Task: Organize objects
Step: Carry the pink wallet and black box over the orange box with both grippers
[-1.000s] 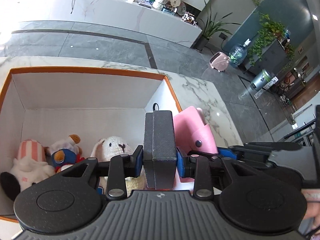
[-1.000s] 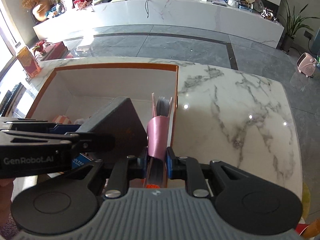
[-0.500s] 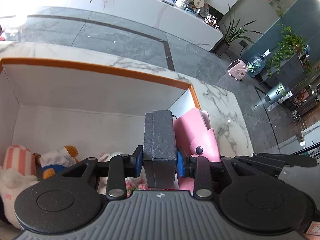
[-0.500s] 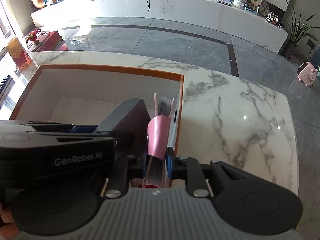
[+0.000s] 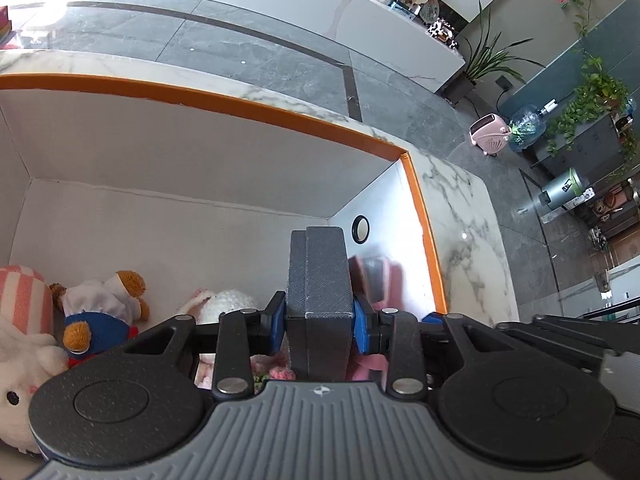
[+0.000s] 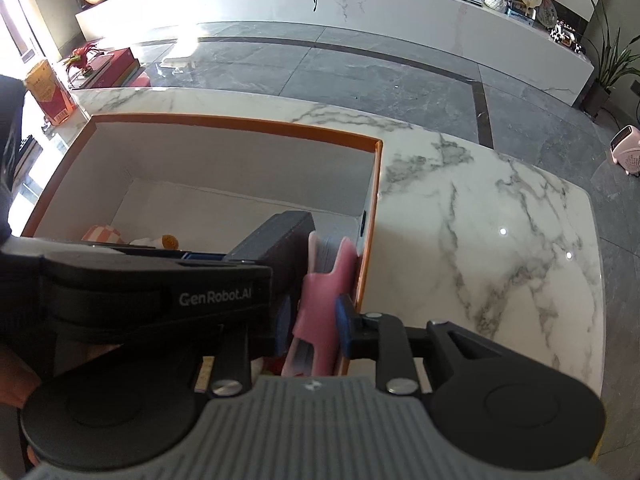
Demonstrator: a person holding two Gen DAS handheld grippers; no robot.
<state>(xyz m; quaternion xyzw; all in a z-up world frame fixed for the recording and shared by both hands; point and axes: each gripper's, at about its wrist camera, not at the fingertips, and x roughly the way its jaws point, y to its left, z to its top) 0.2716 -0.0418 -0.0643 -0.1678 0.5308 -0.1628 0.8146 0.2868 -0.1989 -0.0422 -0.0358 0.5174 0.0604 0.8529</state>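
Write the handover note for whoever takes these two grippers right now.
Left gripper: shut on the grey case, held upright inside the box.
Right gripper: jaws opening, pink notebook between them, standing by the box's right wall.
Done: plush toys lie in the box's left end; notebook is lowered in.
Left: free the notebook, set the case down beside it and let go. Nothing else shows on the marble table.

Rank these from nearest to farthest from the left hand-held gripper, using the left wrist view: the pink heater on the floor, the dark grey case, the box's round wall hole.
1. Dark grey case: clamped in the left hand-held gripper.
2. Round wall hole: just beyond, on the orange-rimmed box's right wall.
3. Pink heater: far off on the floor, upper right.
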